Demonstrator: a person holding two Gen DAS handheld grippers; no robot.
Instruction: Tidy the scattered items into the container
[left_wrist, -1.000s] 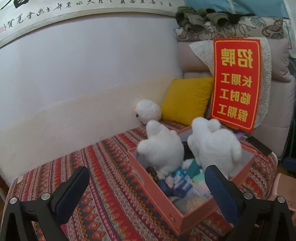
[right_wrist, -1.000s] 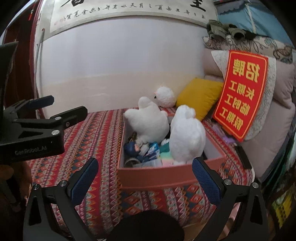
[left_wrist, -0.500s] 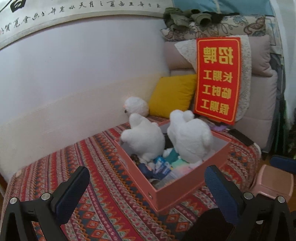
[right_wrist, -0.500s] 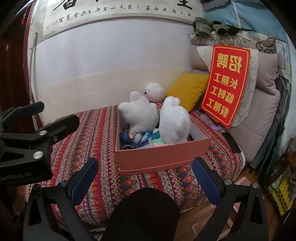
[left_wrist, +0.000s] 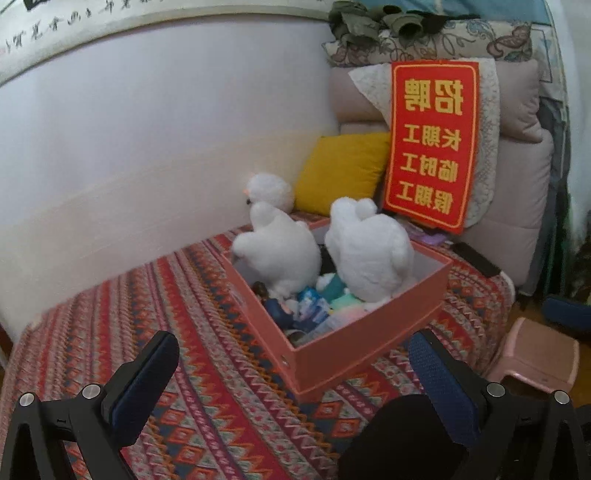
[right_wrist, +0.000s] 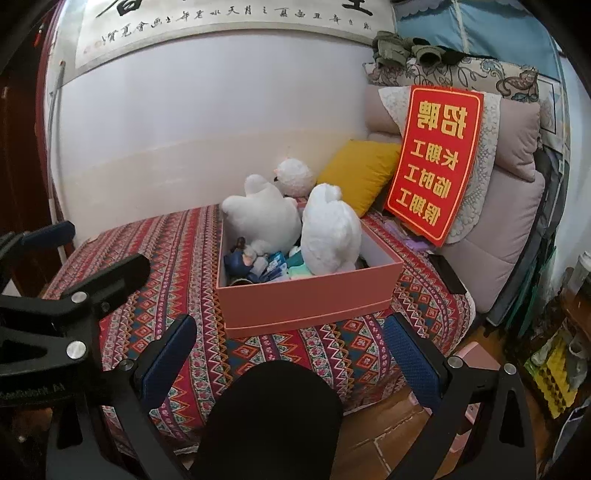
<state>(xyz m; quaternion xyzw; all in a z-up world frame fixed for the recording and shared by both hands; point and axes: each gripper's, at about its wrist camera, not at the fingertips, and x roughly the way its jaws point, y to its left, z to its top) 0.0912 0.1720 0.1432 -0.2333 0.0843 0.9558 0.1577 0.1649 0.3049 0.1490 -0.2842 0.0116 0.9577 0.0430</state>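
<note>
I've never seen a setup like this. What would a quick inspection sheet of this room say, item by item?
Surface: bed with a red patterned cover, bare around the box.
Job's things: pink box holds two big white plush toys and small packets; a third white plush sits outside, behind the box by the wall.
Clutter: black flat object and purple items on the cover under the red sign.
Grippers: left tool and right tool open, holding nothing, short of the box.
Cables: nothing seen.
Surroundings: yellow cushion, stacked bedding, wall scroll, pink stool.
</note>
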